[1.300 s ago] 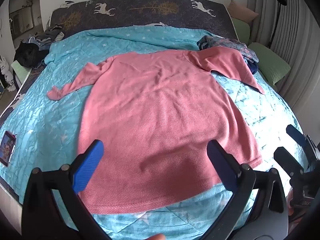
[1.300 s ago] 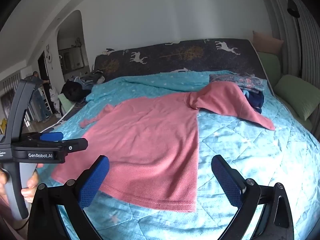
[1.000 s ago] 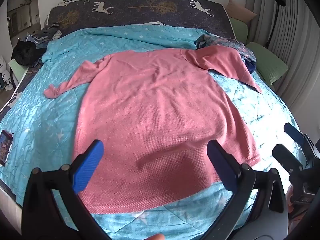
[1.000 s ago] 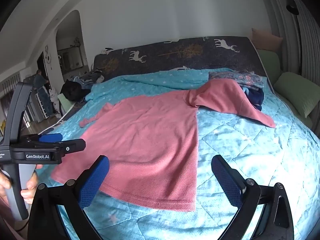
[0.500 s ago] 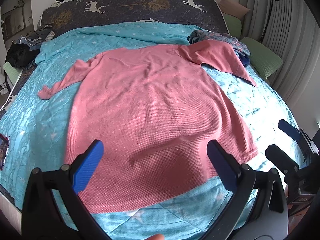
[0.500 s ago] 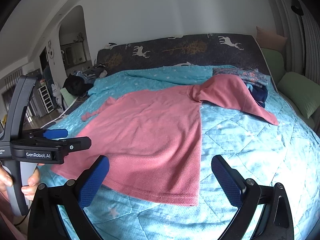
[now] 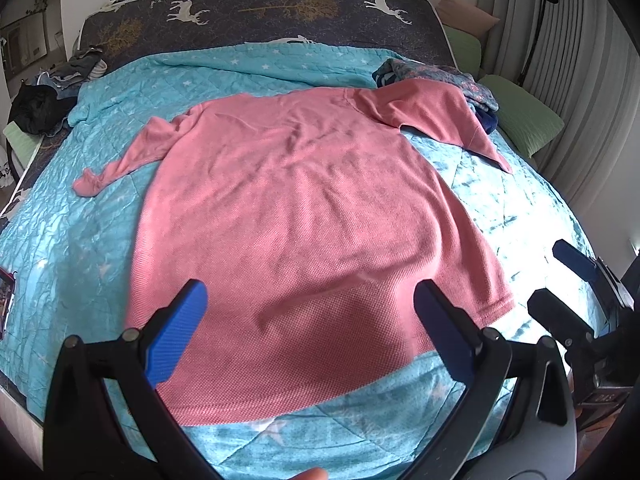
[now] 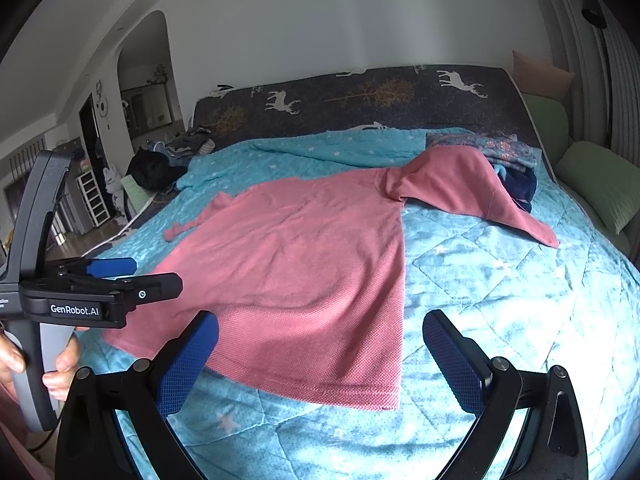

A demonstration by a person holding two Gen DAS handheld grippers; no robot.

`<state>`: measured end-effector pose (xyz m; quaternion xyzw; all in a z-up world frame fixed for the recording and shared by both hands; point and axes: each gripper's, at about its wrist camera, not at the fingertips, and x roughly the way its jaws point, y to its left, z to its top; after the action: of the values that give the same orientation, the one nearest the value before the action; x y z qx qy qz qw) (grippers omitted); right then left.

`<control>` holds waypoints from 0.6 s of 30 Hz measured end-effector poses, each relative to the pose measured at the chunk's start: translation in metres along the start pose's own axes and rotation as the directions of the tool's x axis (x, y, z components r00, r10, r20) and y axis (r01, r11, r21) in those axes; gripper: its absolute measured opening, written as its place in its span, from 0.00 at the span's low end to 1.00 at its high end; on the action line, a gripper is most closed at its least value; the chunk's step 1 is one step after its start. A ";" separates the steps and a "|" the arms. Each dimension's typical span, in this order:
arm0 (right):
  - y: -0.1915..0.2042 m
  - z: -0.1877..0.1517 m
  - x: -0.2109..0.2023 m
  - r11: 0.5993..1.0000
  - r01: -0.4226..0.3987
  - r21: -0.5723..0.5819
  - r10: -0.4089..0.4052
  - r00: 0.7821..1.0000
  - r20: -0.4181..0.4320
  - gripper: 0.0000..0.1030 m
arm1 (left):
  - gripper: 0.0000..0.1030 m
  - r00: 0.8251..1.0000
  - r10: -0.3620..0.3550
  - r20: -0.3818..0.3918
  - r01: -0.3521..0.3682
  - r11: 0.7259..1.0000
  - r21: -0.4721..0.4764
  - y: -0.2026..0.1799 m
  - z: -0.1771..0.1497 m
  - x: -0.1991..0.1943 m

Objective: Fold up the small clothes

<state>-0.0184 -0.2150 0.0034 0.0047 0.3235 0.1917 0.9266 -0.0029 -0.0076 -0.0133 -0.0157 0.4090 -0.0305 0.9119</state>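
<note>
While pink top [image 7: 304, 216] lies spread flat on teal bed quilt [image 7: 80, 240], left wrist view: left tongs [image 7: 308, 320] wide open, empty, poised over hem; one top, two sleeves; first fold not begun, next needs hem grip. Right wrist view: right tongs [image 8: 320, 360] wide open, empty, by hem corner; one clothes pile [image 8: 500, 152] under far sleeve

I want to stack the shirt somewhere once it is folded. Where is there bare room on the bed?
The widest bare patch of quilt lies right of the pink shirt, below its right sleeve. A narrower strip lies left of the shirt, below the left sleeve. The far right corner is crowded with a pile of clothes; the far left holds dark clothing.
</note>
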 end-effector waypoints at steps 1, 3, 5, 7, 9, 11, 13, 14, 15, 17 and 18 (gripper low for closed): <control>-0.001 0.000 0.000 1.000 0.000 0.004 0.000 1.000 0.000 1.00 | 0.99 1.000 0.000 -0.001 0.000 1.000 0.000 0.000 0.000 0.000; -0.002 0.000 0.000 1.000 -0.001 0.012 0.001 1.000 0.000 1.00 | 0.99 1.000 0.012 0.000 -0.012 1.000 0.005 0.001 0.000 0.000; -0.003 0.000 0.000 1.000 0.001 0.017 -0.001 1.000 -0.002 1.00 | 0.99 1.000 0.012 0.002 -0.012 1.000 0.003 0.002 0.000 0.001; -0.004 -0.001 0.000 1.000 0.003 0.019 -0.003 1.000 -0.004 1.00 | 0.99 1.000 0.016 -0.001 -0.016 1.000 0.003 0.003 0.001 0.002; -0.004 -0.001 0.000 1.000 0.005 0.018 -0.005 1.000 -0.005 1.00 | 0.99 1.000 0.016 -0.009 -0.016 1.000 0.001 0.003 0.001 0.002; -0.004 0.000 0.001 1.000 0.004 0.017 -0.004 1.000 -0.007 1.00 | 0.99 1.000 0.014 -0.016 -0.014 1.000 0.001 0.003 0.001 0.003; -0.005 0.000 0.001 1.000 0.002 0.017 -0.001 1.000 -0.008 1.00 | 0.99 1.000 0.018 -0.023 -0.017 1.000 0.006 0.003 0.001 0.003; -0.005 -0.001 0.001 1.000 0.000 0.017 0.000 1.000 -0.008 1.00 | 0.99 1.000 0.017 -0.020 -0.017 1.000 0.005 0.003 0.001 0.003; -0.004 -0.001 0.001 1.000 -0.001 0.016 0.001 1.000 -0.008 1.00 | 0.99 1.000 0.017 -0.020 -0.017 1.000 0.005 0.003 0.001 0.003; -0.004 -0.001 0.001 1.000 -0.001 0.012 0.001 1.000 -0.009 1.00 | 0.99 1.000 0.018 -0.020 -0.018 1.000 0.004 0.003 0.001 0.003; -0.004 -0.001 0.001 1.000 0.000 0.010 0.000 1.000 -0.009 1.00 | 0.99 1.000 0.018 -0.020 -0.018 1.000 0.004 0.002 0.001 0.003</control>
<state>-0.0171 -0.2180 0.0011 0.0086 0.3288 0.1900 0.9250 0.0002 -0.0054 -0.0151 -0.0098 0.4184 -0.0231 0.9079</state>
